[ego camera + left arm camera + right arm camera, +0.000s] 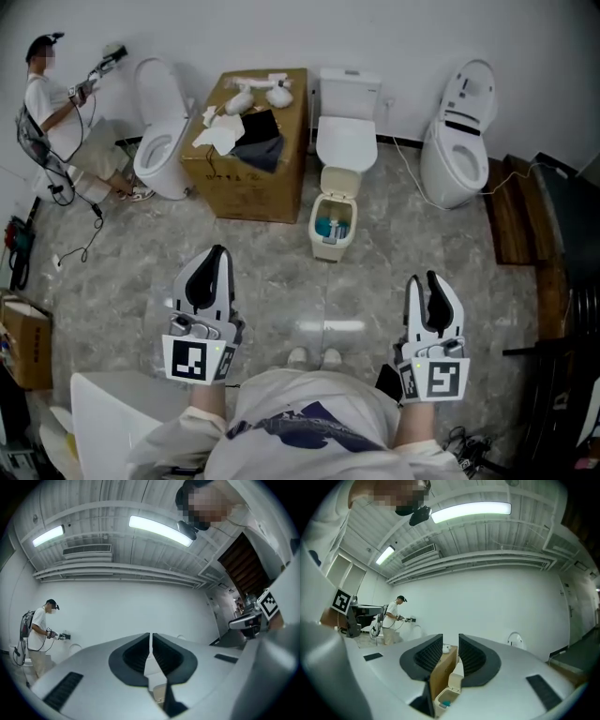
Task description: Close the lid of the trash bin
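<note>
Task is judged not started: the trash bin (332, 228) is seen on the floor (281, 286) with lid (339, 181) raised, well apart from the left gripper (216, 255), fingers (136, 656) pressed together, and the right gripper (429, 279), fingers (429, 656) slightly spread, empty.

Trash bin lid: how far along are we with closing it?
Nothing is done yet: the lid stands up and the trash bin shows its contents. Nothing is in hand: the left claw is shut, the right claw slightly open, both empty, short of the bin. Left: reach it, push the lid down.
</note>
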{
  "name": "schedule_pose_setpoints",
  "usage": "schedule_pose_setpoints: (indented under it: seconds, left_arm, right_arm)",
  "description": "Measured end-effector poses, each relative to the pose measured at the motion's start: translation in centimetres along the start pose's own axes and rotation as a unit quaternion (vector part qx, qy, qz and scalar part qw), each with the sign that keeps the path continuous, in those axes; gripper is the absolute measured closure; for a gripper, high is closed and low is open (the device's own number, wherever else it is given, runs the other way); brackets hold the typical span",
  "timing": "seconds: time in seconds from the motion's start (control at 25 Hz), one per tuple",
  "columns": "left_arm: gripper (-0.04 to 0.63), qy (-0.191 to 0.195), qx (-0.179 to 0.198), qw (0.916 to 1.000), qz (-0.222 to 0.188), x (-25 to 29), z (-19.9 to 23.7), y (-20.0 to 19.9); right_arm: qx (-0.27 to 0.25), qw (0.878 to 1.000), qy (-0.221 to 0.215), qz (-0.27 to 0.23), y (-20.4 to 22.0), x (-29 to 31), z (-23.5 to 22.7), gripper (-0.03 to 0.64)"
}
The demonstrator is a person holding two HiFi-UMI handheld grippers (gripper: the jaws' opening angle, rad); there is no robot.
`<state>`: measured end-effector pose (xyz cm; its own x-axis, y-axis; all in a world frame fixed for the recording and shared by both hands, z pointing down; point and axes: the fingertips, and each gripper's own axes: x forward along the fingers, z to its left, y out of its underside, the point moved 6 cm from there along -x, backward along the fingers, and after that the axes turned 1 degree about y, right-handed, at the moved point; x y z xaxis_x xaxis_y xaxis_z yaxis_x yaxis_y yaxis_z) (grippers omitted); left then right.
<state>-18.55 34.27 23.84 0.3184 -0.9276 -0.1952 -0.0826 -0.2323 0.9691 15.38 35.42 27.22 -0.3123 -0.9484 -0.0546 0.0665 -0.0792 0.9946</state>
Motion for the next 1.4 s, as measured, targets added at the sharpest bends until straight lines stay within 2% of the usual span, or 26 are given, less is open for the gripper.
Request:
schedule_pose_setpoints:
  seconds: [0.08, 0.16, 0.24, 0.32, 0.44, 0.64, 1.16, 1.4]
  left_arm:
    - [0.579, 0.005, -0.002, 1.0, -0.002, 0.3, -0.1, 0.0]
    - [0.512, 0.016, -0.008, 0.9998, 0.0, 0.5, -0.3, 0.0]
    - [0.471, 0.029, -0.014, 0.9994, 0.012, 0.7, -0.6, 0.3]
    - [0.41, 0.04, -0.018, 0.9988, 0.021, 1.1, -0.8, 0.6]
    - [0.358, 0.055, -0.028, 0.9977, 0.027, 1.7, -1.2, 0.8]
    - [0.324, 0.067, -0.039, 0.9962, 0.041, 2.7, -1.9, 1.1]
    - [0.319, 0.053, -0.029, 0.9967, 0.054, 7.6, -5.5, 2.0]
    - [0.318, 0.047, -0.027, 0.9954, 0.08, 10.0, -3.6, 4.5]
  right_arm:
    - [0.009, 1.0, -0.005, -0.006, -0.1, -0.1, -0.3, 0.445]
    - [0.018, 1.0, -0.009, -0.011, -0.4, -0.2, -0.6, 0.35]
    - [0.024, 0.999, -0.012, -0.018, -0.6, -0.2, -1.0, 0.287]
    - [0.036, 0.999, -0.014, -0.025, -0.6, -0.2, -1.7, 0.245]
    - [0.053, 0.998, -0.018, -0.03, -0.7, -0.2, -2.8, 0.197]
    - [0.03, 0.999, -0.037, -0.012, -0.4, 0.0, -4.6, 0.134]
    - [0.03, 0.997, -0.073, -0.003, 1.1, 3.8, -10.7, 0.123]
    - [0.03, 0.995, -0.094, 0.013, 2.9, 8.7, -10.7, 0.123]
